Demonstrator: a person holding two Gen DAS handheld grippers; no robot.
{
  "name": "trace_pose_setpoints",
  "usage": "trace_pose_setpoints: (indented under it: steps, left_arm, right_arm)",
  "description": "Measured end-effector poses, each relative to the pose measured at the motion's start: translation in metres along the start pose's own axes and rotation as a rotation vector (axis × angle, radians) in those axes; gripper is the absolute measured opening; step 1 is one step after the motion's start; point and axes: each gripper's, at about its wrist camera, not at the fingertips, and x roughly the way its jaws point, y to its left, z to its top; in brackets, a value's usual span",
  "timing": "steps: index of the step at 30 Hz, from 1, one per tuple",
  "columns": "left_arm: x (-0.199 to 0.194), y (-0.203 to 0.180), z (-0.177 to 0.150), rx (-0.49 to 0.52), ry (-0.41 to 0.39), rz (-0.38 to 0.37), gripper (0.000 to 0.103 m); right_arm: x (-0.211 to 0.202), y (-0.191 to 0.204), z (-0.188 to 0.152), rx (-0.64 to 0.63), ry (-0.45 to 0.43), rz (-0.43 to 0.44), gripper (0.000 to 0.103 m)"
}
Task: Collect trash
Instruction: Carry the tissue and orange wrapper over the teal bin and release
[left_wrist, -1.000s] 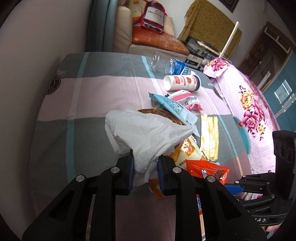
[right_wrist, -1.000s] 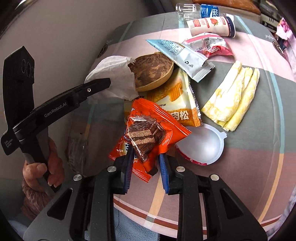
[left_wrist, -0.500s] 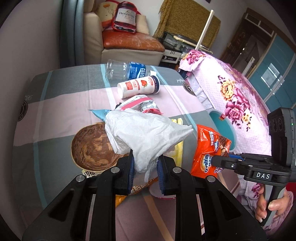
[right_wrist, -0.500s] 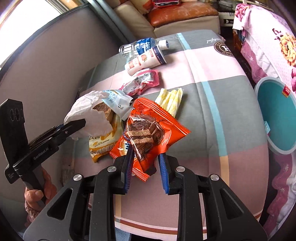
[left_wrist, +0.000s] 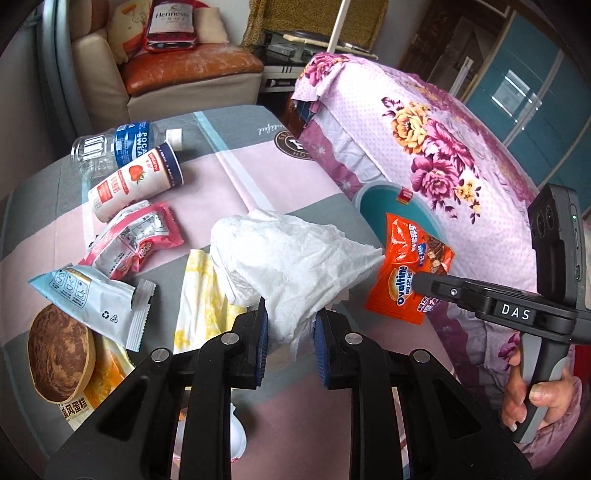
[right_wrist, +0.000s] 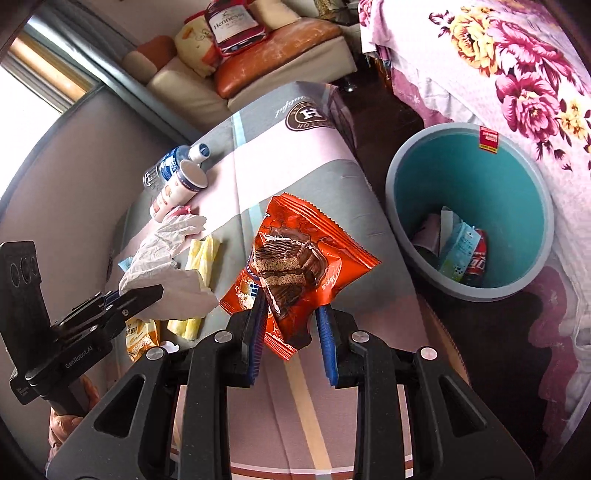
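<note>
Both pieces clamped and lifted off the table for dropping: crumpled white tissue (left_wrist: 295, 258) pinched in left gripper (left_wrist: 290, 345), orange snack wrapper (right_wrist: 299, 266) pinched in right gripper (right_wrist: 290, 341), above table edge, near teal bin (right_wrist: 469, 291) on the floor beside.

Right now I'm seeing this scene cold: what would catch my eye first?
Each gripper carries trash: the left gripper pinches a crumpled white tissue, the right gripper an orange snack wrapper. Beside the table stands a teal bin with packets already inside. More wrappers and a bottle litter the tablecloth.
</note>
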Motion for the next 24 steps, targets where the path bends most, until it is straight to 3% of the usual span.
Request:
trace_pose_setpoints:
  steps: [14,24]
  left_arm:
    - [0.083,-0.115,0.046,0.195,0.08,-0.024,0.022]
    - [0.128,-0.155,0.056,0.244,0.13,-0.013,0.022]
  right_arm:
    - [-0.028,-0.118,0.032,0.17,-0.095,-0.065,0.025]
    - [-0.033,-0.165,0.042,0.223,-0.106,-0.117,0.025]
